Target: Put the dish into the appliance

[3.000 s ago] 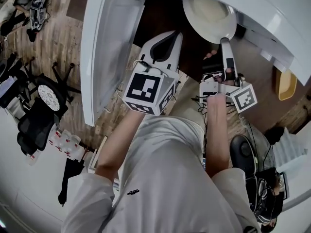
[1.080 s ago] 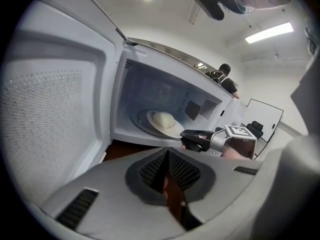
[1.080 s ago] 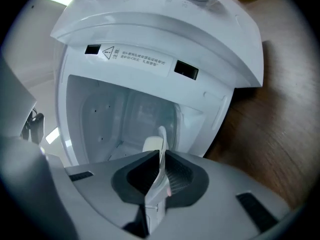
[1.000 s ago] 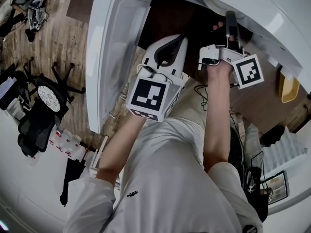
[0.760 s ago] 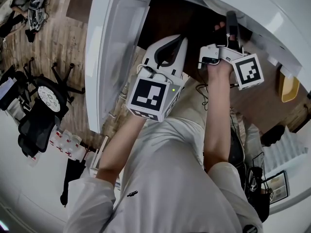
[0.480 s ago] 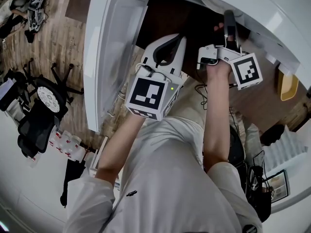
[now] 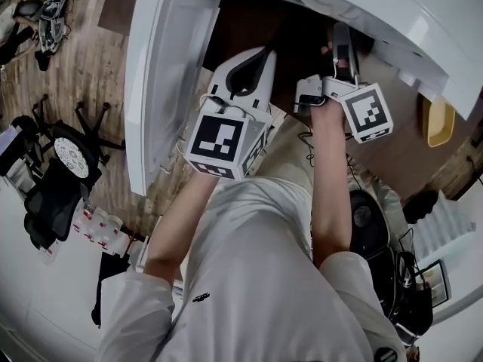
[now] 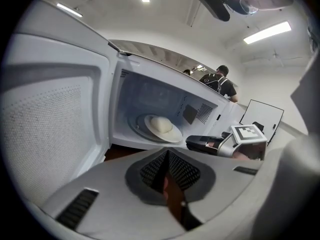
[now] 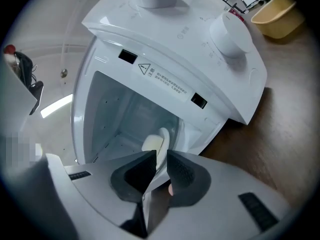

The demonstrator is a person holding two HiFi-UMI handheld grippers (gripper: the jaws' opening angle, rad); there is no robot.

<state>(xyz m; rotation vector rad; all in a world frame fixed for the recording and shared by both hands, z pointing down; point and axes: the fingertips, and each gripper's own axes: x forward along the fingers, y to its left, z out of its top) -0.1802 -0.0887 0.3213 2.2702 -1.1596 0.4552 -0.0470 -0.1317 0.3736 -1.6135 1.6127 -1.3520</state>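
The white plate (image 8: pixel 172 135) with a pale lump of food (image 8: pixel 161 123) lies on the turntable inside the open white microwave (image 9: pixel 170 44). My right gripper (image 9: pixel 159 156) is at the oven's mouth, just right of the plate. Its jaws have just been closing but still stand a little apart. The plate's rim (image 9: pixel 162 140) shows edge-on in the gap past the tips, and the pads do not press on it. In the head view the right gripper (image 7: pixel 341 36) reaches under the oven's top and the plate is hidden. My left gripper (image 8: pixel 167 154) hangs shut and empty before the opening.
The microwave door (image 7: pixel 162 74) stands swung open on the left. A yellow bowl (image 7: pixel 438 123) sits on the wooden counter right of the oven. Office chairs (image 7: pixel 64 149) stand on the floor at left. A person (image 8: pixel 218 81) stands in the background.
Three seconds ago the right gripper carried the plate in front of the oven; since then it reached into the opening, and the plate is gone from the head view. The left gripper stayed put.
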